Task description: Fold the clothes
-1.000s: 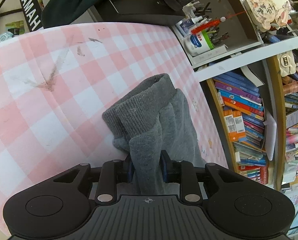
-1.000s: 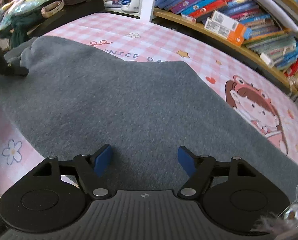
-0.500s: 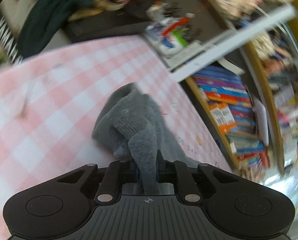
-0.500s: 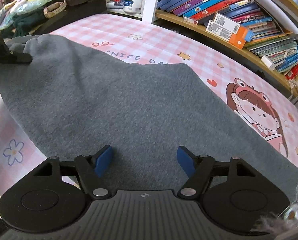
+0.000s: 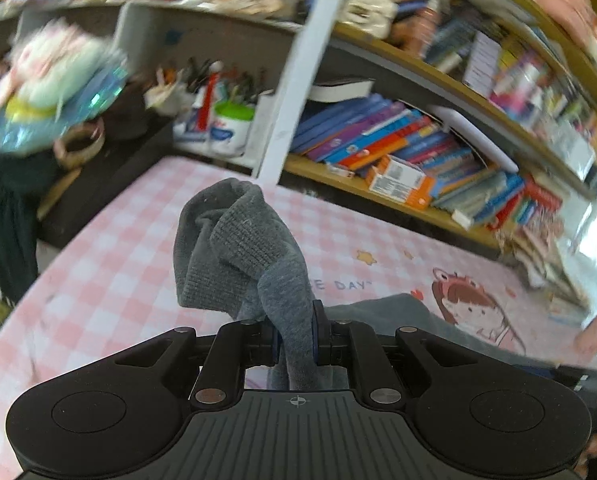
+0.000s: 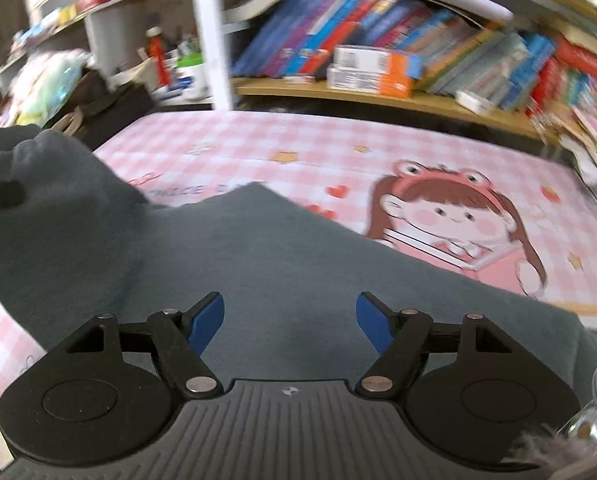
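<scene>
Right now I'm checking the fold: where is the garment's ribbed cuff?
In the left wrist view the ribbed cuff is pinched in the left gripper, raised above the pink checked cloth, before the bookshelf.

My left gripper pads are buried in grey garment cuff, shelf clutter is motion-blurred, garment's near edge is hidden under my right gripper body.

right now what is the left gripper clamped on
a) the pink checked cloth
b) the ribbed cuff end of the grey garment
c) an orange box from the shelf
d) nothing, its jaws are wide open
b: in the left wrist view the left gripper has its jaws closed on the grey garment, whose ribbed cuff bunches up just ahead of them, above the pink checked cloth.
</scene>
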Action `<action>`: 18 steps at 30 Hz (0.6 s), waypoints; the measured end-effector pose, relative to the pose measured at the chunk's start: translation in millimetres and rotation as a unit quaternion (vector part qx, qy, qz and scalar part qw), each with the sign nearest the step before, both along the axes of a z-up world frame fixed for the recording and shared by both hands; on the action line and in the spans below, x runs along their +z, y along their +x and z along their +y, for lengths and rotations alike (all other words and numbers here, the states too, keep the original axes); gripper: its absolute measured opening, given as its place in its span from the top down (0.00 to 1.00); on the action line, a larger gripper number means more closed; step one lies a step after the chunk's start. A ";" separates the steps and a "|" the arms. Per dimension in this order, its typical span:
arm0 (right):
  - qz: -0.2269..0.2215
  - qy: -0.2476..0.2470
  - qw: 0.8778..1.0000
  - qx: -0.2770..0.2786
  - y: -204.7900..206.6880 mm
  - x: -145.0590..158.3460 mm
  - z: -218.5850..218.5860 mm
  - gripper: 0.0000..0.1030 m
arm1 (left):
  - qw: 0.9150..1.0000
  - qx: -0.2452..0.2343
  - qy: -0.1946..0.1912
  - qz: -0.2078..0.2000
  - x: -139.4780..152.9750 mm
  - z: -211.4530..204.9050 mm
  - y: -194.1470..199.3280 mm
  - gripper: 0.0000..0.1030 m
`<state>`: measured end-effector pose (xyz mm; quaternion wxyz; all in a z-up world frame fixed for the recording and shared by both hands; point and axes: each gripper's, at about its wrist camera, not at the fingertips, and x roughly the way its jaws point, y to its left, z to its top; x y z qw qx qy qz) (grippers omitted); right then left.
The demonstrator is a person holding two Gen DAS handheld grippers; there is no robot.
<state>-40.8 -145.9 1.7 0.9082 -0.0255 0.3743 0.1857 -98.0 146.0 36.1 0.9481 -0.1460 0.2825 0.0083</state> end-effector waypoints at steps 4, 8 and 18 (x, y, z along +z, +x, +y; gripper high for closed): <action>0.009 0.019 1.000 -0.013 3.0 -0.3 -25.9 0.30 | 0.999 -0.014 0.045 -0.001 8.6 -26.3 5.1 0.88; 0.011 0.037 0.999 -0.020 4.1 0.2 -48.0 0.30 | 0.996 -0.031 0.083 0.000 15.9 -53.2 11.7 0.88; 0.031 0.082 0.996 -0.035 11.2 -5.3 -86.9 0.30 | 0.987 -0.084 0.138 0.022 7.7 -128.1 20.1 0.86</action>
